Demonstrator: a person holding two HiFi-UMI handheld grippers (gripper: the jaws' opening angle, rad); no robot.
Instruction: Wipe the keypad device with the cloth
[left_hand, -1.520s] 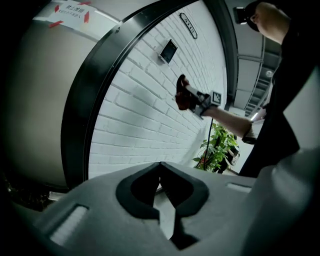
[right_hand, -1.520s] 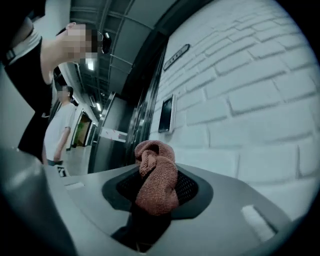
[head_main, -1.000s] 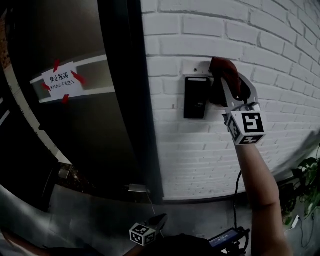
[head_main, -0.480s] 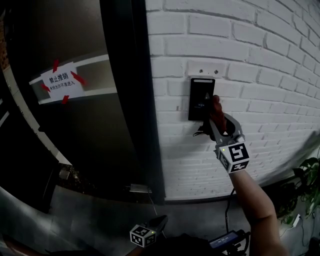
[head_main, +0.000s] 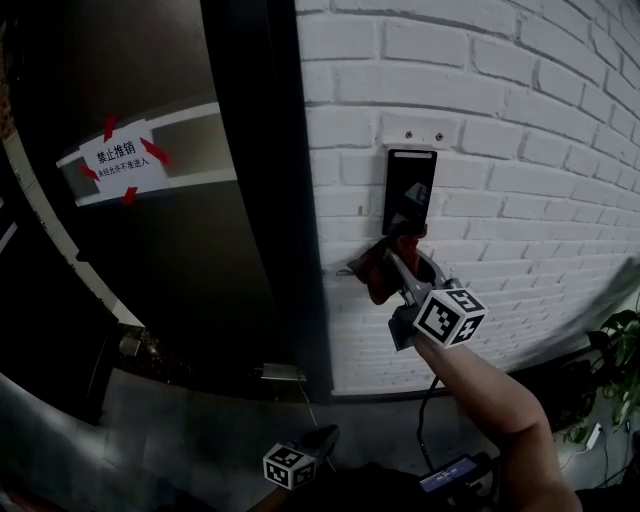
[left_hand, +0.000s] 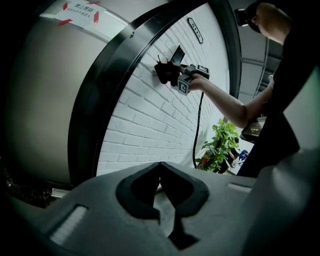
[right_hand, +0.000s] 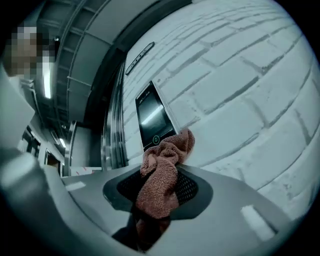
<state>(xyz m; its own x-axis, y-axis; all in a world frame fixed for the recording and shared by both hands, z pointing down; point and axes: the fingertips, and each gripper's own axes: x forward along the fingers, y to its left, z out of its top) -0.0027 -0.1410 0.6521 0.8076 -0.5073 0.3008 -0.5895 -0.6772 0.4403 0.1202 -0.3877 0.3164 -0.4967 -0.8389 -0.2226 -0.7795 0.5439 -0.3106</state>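
A black keypad device (head_main: 409, 190) hangs on the white brick wall (head_main: 520, 150); it also shows in the right gripper view (right_hand: 152, 117) and far off in the left gripper view (left_hand: 177, 54). My right gripper (head_main: 398, 262) is shut on a reddish-brown cloth (head_main: 378, 270), held just below the device's lower edge. In the right gripper view the cloth (right_hand: 161, 180) bunches between the jaws, its top near the device's bottom. The left gripper (head_main: 322, 440) hangs low near the floor, its jaws shut with nothing between them (left_hand: 161, 172).
A dark door with a black frame (head_main: 265, 200) stands left of the device and carries a white paper notice (head_main: 122, 160) with red tape. A potted plant (head_main: 620, 360) grows at the lower right, and a cable (left_hand: 199, 125) hangs from the right gripper.
The right gripper with the cloth has slid down from the device's upper right, over its face, to just below it and slightly left. The left gripper has barely moved.
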